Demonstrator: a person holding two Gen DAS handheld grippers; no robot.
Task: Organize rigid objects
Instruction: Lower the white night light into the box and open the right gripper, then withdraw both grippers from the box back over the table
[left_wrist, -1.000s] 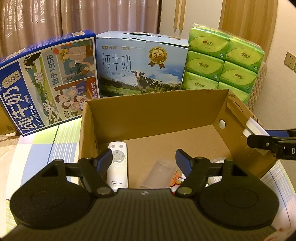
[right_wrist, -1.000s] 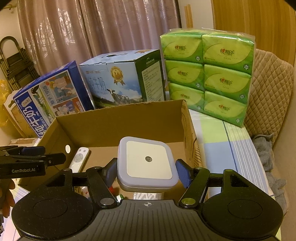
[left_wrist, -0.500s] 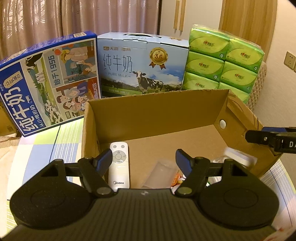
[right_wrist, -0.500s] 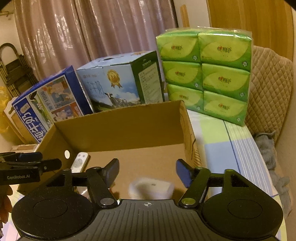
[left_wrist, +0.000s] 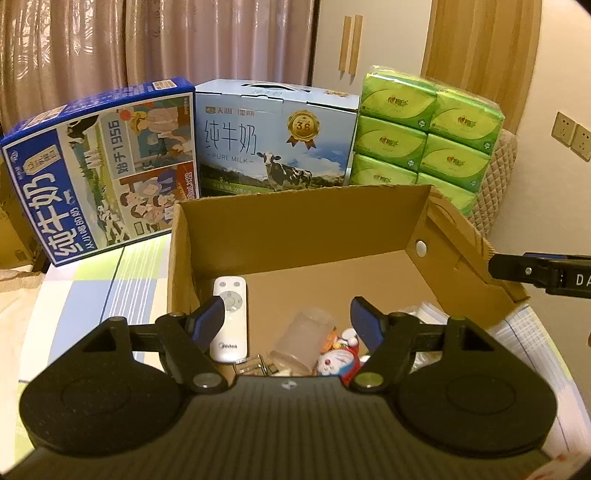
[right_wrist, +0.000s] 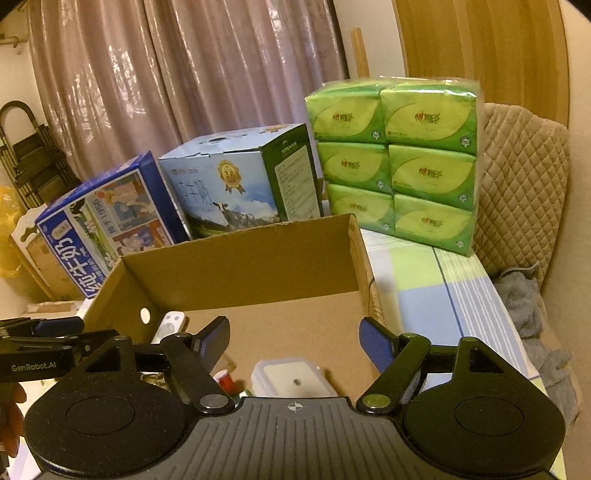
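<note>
- While the right gripper (right_wrist: 293, 341) is standing with its jaws wide and nothing between them, having just been opening, the white square night light (right_wrist: 291, 380) is lying flat on the floor of the cardboard box (right_wrist: 240, 266), just under the fingers and free of them.
- The left gripper (left_wrist: 288, 321) is also standing wide and empty, hovering over the near end of the box.
- A risk, in my judgement: the box is light, thin corrugated cardboard with a rough cut rim, so a finger that is catching the wall on the way out could be dragging or tipping it on the smooth checked cloth (right_wrist: 424, 280).
- Another risk: both grippers are working over the same box, and the right one is showing at the edge of the left view, so they could be knocking together.
- The night light is hard, glossy plastic with rounded corners and a small dark dot in its middle; it could be sliding if something is pushing it.
- The white remote control (left_wrist: 229, 319) is slim, long and smooth, lying along the left wall.
- Beside it a clear plastic cup (left_wrist: 303, 338) is lying on its side, and a small cartoon cat figure (left_wrist: 341, 356) is near it; the round cup could be rolling when the next thing is landing.
- Behind the box are standing milk cartons (left_wrist: 273, 136) and soft green tissue packs (left_wrist: 428, 133).
</note>
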